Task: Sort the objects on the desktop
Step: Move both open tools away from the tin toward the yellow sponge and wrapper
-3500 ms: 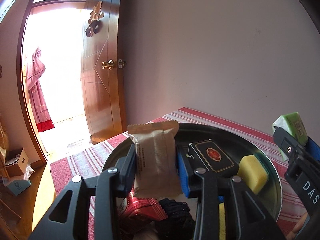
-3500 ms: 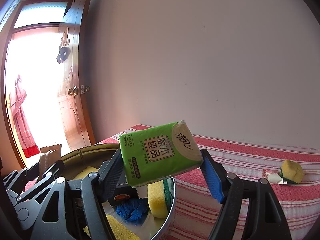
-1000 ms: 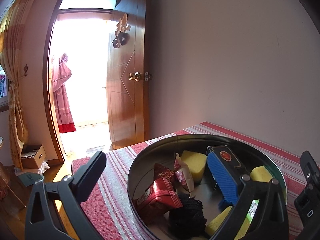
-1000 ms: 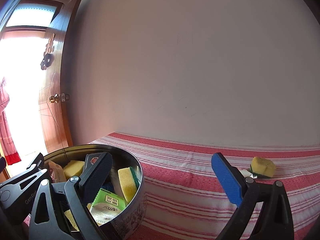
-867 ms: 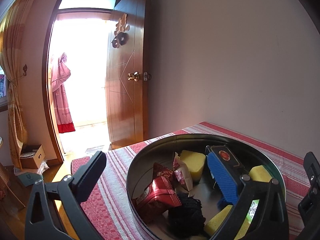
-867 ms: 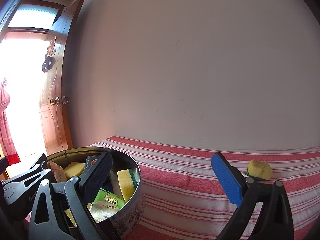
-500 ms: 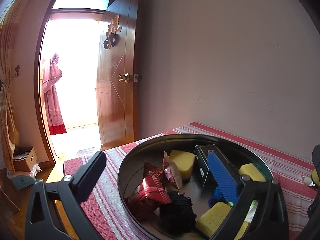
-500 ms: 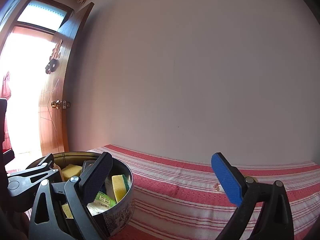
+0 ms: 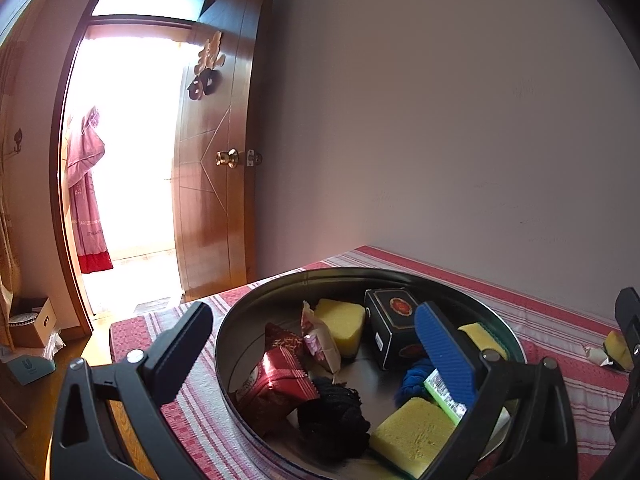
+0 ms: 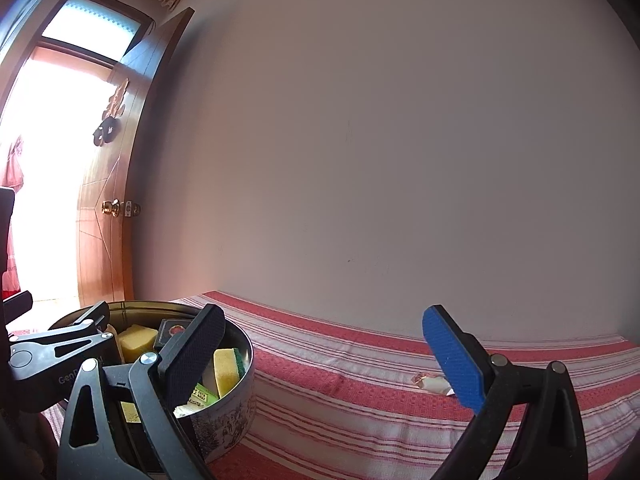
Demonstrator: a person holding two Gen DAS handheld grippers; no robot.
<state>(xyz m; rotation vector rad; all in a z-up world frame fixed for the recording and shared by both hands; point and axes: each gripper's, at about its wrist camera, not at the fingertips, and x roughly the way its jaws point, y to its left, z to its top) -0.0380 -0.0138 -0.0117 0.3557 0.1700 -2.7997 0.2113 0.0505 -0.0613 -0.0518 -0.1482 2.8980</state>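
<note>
Your left gripper [image 9: 316,346] is spread wide and empty, its blue-padded finger hanging over the round metal tin [image 9: 400,274] straight ahead of it and its black finger outside the near rim. The tin has a smooth, shiny wall and holds a jumble: a glossy red foil packet [image 9: 280,380] nearest that black finger, a pink-and-white wrapped sweet [image 9: 320,340] leaning beside it, a black knitted bundle [image 9: 334,412], three porous yellow sponges [image 9: 342,320], one with a green scouring back, a black carton [image 9: 390,326] with a red emblem standing at the far side, a blue cloth tuft [image 9: 414,378] and a green tissue pack [image 9: 444,396] under the blue pad.

Your right gripper [image 10: 324,350] is also wide apart and holds nothing; the tin sits at its lower left, partly behind its black finger. Beyond its blue finger a small wrapper [image 10: 430,382] lies on the red-and-white striped woven cloth [image 10: 340,364].
</note>
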